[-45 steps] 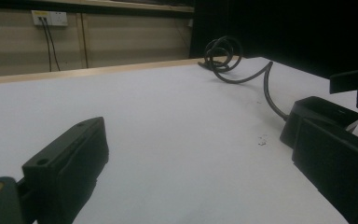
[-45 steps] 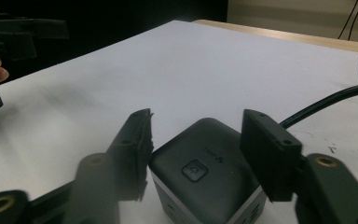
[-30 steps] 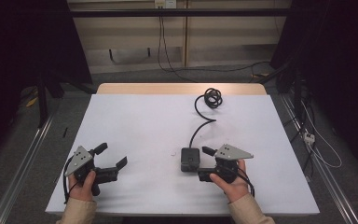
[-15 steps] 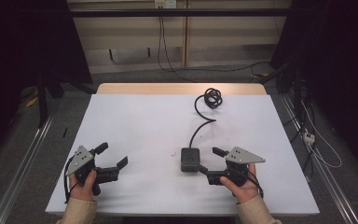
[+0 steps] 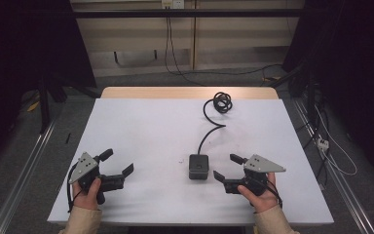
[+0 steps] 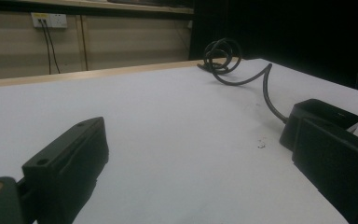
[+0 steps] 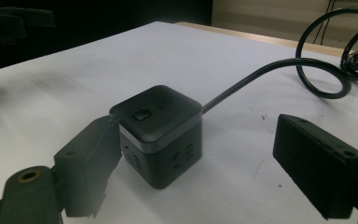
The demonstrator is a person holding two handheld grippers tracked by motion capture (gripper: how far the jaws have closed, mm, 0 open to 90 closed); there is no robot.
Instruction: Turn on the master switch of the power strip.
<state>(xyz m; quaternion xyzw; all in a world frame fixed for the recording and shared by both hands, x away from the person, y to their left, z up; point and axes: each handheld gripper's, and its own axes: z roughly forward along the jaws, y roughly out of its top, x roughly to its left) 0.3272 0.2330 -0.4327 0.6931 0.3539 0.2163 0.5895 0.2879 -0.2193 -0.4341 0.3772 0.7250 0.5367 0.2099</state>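
Note:
A black cube power socket [image 5: 198, 166] with a button on top sits on the white table [image 5: 146, 126]. Its black cable [image 5: 208, 132] runs back to a coil [image 5: 222, 102] near the far edge. My right gripper [image 5: 225, 166] is open just right of the cube. In the right gripper view the cube [image 7: 161, 128] stands between the jaws of the right gripper [image 7: 200, 154], close against the left one. My left gripper [image 5: 118, 161] is open at the front left with nothing in it. Past the right jaw of the left gripper [image 6: 200, 140], that view catches the cube [image 6: 324, 112].
A wooden strip [image 5: 185, 92] borders the table's far edge. Beyond it are a wall, hanging cables [image 5: 168, 39] and dark floor. In the right gripper view, the left hand's gripper [image 7: 14, 21] appears at the top left.
My right gripper has slid a little to the right, away from the cube. The left gripper and the cube have stayed where they were.

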